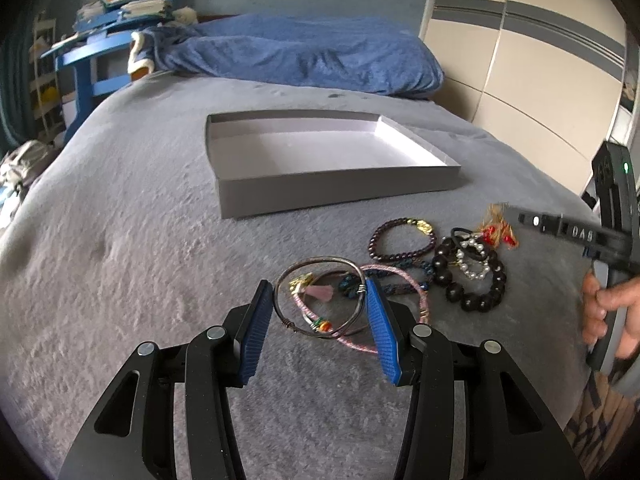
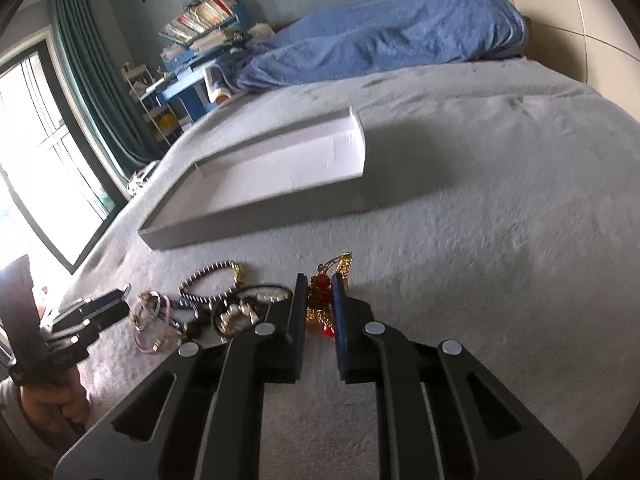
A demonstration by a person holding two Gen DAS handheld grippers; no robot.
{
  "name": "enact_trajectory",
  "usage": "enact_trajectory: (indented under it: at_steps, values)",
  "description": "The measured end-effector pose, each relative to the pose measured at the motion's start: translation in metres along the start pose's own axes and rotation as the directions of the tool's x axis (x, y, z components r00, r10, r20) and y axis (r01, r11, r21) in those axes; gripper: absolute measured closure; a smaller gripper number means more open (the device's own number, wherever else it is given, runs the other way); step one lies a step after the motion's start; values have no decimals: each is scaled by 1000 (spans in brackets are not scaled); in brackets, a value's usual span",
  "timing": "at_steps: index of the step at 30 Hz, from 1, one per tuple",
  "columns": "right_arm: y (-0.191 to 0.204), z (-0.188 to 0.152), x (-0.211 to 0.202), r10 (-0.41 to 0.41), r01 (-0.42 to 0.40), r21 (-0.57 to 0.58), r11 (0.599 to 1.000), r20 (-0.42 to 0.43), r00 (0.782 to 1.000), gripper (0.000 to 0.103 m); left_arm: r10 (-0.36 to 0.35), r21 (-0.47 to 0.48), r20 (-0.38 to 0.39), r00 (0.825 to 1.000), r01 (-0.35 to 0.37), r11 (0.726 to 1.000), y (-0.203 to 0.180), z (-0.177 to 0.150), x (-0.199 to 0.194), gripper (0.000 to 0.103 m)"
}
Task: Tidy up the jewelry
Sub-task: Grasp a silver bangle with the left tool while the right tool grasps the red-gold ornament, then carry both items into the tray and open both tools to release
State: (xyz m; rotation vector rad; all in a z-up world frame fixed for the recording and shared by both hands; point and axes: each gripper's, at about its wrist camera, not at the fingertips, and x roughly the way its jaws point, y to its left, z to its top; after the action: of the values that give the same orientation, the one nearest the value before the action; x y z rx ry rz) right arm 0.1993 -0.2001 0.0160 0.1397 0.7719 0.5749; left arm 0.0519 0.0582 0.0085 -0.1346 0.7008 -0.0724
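Observation:
A pile of jewelry lies on the grey bedspread. My left gripper (image 1: 319, 285) is open, its blue pads either side of a metal wire bangle (image 1: 320, 268) that overlaps a pink braided bracelet (image 1: 404, 280). Beside them lie a dark purple bead bracelet (image 1: 394, 256), a large black bead bracelet (image 1: 476, 298) and a pearl ring piece (image 1: 474, 270). My right gripper (image 2: 320, 280) has its jaws close around a red and gold tassel ornament (image 2: 320, 300); it also shows in the left wrist view (image 1: 496, 228). An empty shallow grey box (image 1: 248, 200) sits beyond.
A rumpled blue blanket (image 1: 304, 52) lies at the head of the bed. A blue shelf with books (image 1: 100, 40) stands at far left, a cream wardrobe (image 1: 520, 72) at right. A window with green curtains (image 2: 80, 80) shows in the right wrist view.

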Motion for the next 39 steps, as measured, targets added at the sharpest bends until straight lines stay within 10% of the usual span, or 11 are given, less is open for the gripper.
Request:
enact_trajectory:
  at_steps: [21, 39]
  values:
    - [25, 76, 14, 45, -40, -102, 994, 52, 998, 91, 11, 46, 32, 999, -12, 999, 7, 70, 20, 54]
    - [51, 107, 125, -19, -5, -187, 982, -126, 992, 91, 90, 12, -153, 984, -89, 996, 45, 120, 117, 54]
